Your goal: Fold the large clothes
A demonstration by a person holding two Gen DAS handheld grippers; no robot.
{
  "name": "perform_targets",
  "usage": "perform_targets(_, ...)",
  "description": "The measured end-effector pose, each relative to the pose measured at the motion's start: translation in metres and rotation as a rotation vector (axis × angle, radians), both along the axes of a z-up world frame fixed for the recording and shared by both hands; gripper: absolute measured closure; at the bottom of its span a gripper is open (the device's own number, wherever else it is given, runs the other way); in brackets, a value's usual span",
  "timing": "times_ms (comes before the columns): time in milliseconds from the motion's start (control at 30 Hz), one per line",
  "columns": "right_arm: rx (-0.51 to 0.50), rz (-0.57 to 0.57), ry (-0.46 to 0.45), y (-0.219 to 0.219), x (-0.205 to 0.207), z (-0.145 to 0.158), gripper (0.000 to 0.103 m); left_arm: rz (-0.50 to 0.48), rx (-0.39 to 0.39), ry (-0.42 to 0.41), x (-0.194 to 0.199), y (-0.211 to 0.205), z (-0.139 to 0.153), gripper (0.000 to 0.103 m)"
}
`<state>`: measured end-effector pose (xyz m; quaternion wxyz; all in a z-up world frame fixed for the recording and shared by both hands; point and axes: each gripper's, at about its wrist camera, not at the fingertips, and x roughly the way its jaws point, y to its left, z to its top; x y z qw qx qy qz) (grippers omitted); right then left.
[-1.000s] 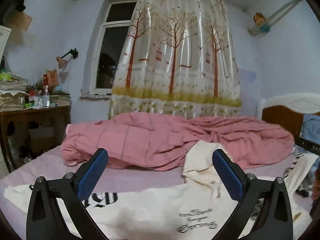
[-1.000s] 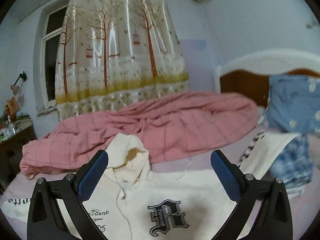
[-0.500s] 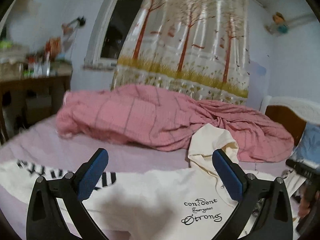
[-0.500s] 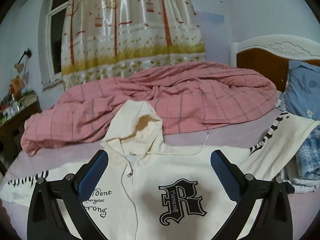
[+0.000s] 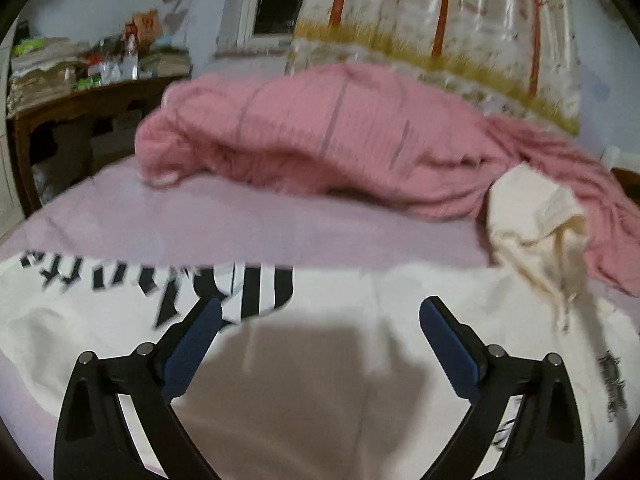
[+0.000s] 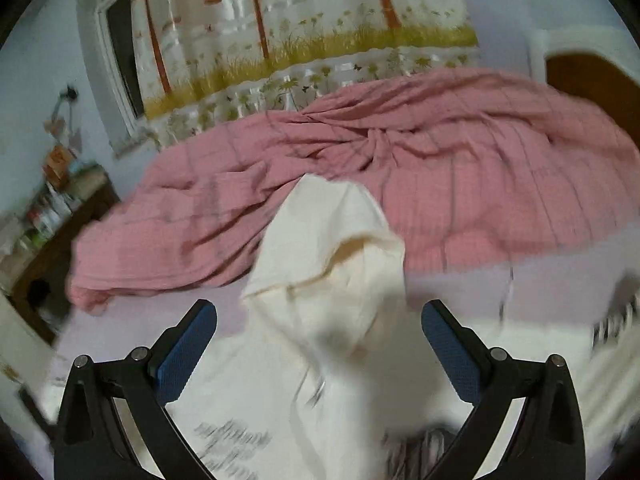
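A cream hoodie (image 5: 360,312) with black lettering lies spread flat, front up, on the lilac bed sheet (image 5: 240,224). Its left sleeve (image 5: 80,280) with striped black print stretches to the left. Its hood (image 6: 332,248) rests against the pink quilt. My left gripper (image 5: 320,320) is open and empty, low over the hoodie's left shoulder area. My right gripper (image 6: 318,320) is open and empty, just above the hoodie's neck, with the hood between its fingers in the picture. Both views are blurred by motion.
A crumpled pink checked quilt (image 6: 440,184) lies across the back of the bed. A cluttered wooden desk (image 5: 80,96) stands at the left. A tree-print curtain (image 6: 304,24) hangs behind. A wooden headboard (image 6: 592,80) is at the right.
Both grippers have dropped down and forward toward the hoodie, so it fills more of each view. The left one has swung toward the left sleeve. Both stay open.
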<state>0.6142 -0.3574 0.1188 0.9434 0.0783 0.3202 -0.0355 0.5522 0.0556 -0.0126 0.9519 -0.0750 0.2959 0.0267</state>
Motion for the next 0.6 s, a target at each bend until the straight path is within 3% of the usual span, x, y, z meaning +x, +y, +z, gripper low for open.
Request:
perform_targets(67, -0.035, -0.062, 0.044, -0.003, 0.043, -0.018, 0.007, 0.006, 0.003, 0.053, 0.008, 0.001, -0.014, 0.007)
perform_targets(167, 0.103, -0.083, 0.071, -0.018, 0.083, -0.042, 0.017, 0.042, -0.039, 0.095, 0.012, 0.013, -0.02, 0.007)
perform_targets(233, 0.118, -0.093, 0.07, -0.023, 0.097, -0.053, 0.021, 0.041, -0.082, 0.097, 0.011, 0.02, -0.022, 0.007)
perform_targets(367, -0.014, -0.171, 0.031, -0.028, 0.125, -0.061, 0.023, 0.044, -0.086, 0.11, 0.012, 0.021, -0.023, 0.007)
perform_targets(500, -0.057, -0.211, 0.077, -0.035, 0.137, -0.087, 0.026, 0.033, -0.045, 0.116, 0.016, 0.011, -0.022, 0.007)
perform_targets(533, -0.083, -0.2, 0.082, -0.033, 0.136, -0.091, 0.046, 0.035, -0.036, 0.111, 0.016, 0.01, -0.021, 0.007)
perform_targets(567, -0.099, -0.175, 0.09, -0.031, 0.136, -0.093, 0.078, 0.033, -0.037, 0.104, 0.016, 0.01, -0.019, 0.007)
perform_targets(600, -0.1, -0.147, 0.094, -0.03, 0.134, -0.095, 0.087, 0.032, -0.037, 0.098, 0.016, 0.01, -0.018, 0.007)
